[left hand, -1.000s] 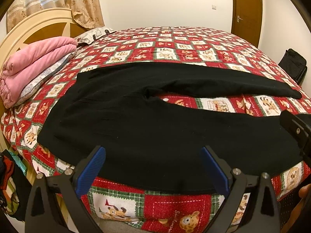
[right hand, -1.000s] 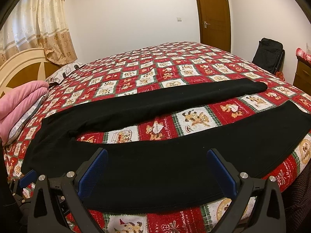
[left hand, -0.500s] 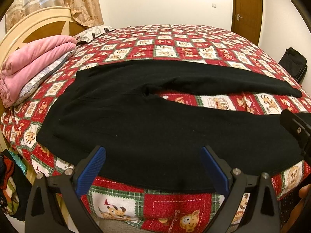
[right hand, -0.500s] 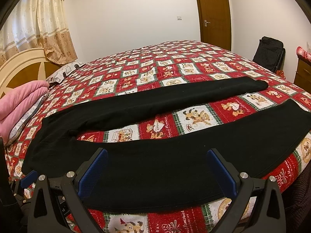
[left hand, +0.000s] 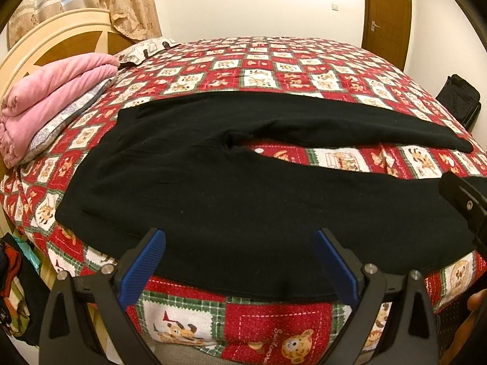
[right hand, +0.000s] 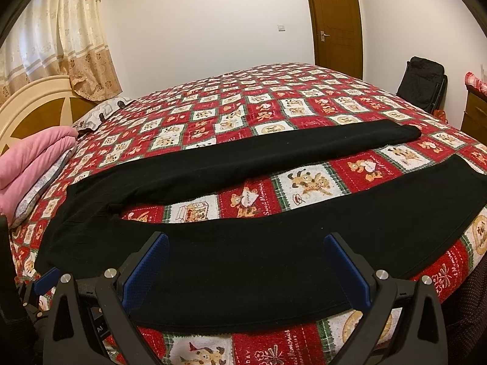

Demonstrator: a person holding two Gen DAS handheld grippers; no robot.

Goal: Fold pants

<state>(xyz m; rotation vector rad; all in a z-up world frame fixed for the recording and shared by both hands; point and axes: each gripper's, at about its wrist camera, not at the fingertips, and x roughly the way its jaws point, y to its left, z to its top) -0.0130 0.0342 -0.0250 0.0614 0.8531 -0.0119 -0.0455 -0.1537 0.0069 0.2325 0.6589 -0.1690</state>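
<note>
Black pants (left hand: 231, 194) lie flat on the bed, waist to the left, both legs spread apart and running right. They also show in the right wrist view (right hand: 243, 252). My left gripper (left hand: 240, 261) is open and empty, just above the near edge of the near leg by the seat. My right gripper (right hand: 246, 261) is open and empty, above the near edge of the near leg further right. The right gripper's tip shows at the right edge of the left wrist view (left hand: 462, 197).
The bed has a red patchwork bear quilt (left hand: 274, 67). A folded pink blanket (left hand: 51, 91) lies by the headboard (left hand: 36, 39) at left. A black bag (right hand: 423, 82) stands by the far wall, a brown door (right hand: 334, 21) behind it. Clothes (left hand: 12, 273) lie on the floor at left.
Both grippers have dropped slightly and edged closer over the near pant leg. The pants have not moved.
</note>
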